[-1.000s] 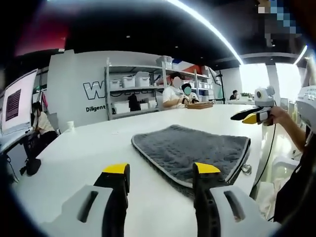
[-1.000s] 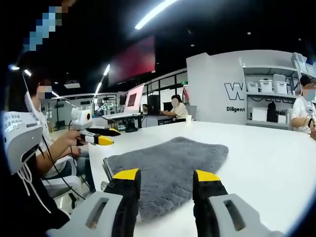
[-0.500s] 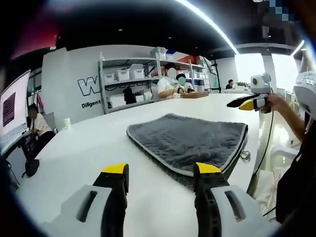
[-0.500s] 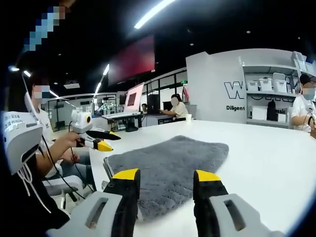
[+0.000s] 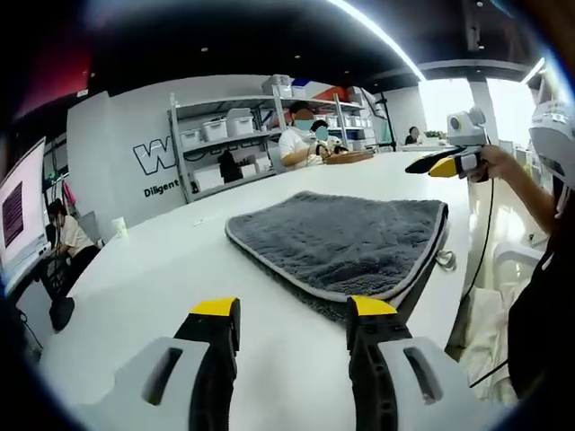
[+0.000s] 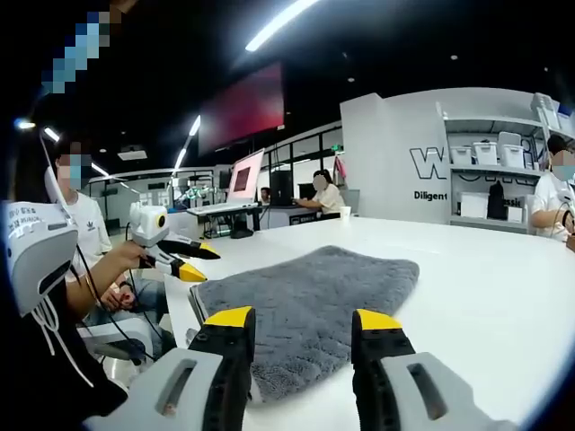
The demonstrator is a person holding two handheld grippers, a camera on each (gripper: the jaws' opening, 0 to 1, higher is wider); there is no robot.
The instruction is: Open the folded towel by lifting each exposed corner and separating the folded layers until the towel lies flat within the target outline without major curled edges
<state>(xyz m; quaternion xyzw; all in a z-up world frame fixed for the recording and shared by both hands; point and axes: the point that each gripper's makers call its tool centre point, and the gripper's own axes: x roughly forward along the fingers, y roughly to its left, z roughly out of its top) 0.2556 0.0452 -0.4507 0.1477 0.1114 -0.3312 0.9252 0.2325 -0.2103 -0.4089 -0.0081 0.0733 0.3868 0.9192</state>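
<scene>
While the grey folded towel point(image 5: 346, 242) lies untouched on the white table point(image 5: 162, 278), both grippers hang in the air near it, neither holding anything. From the left gripper view, the left gripper point(image 5: 292, 310) rises at 6 o'clock with its yellow-tipped jaws spread wide and empty, and the towel sits just beyond them toward 1 o'clock, pale piping along its stacked edges (the layers appear to be doubled there, which suggests the fold has not been opened). At 2 o'clock in that view a person's hand carries the right gripper point(image 5: 445, 163) above the table's far edge, its jaws looking close together, though it is too small to be sure. From the right gripper view, the right gripper point(image 6: 296, 321) shows jaws parted and bare at 6 o'clock, the towel point(image 6: 310, 296) directly ahead at 12 o'clock, one corner lying just under the tips. The left gripper point(image 6: 184, 260) enters at 9 o'clock, angled down toward the towel's near corner, probably lining up for a first pinch. No target outline can be made out on the table. Shelves point(image 5: 234, 144) with bins stand well behind.
</scene>
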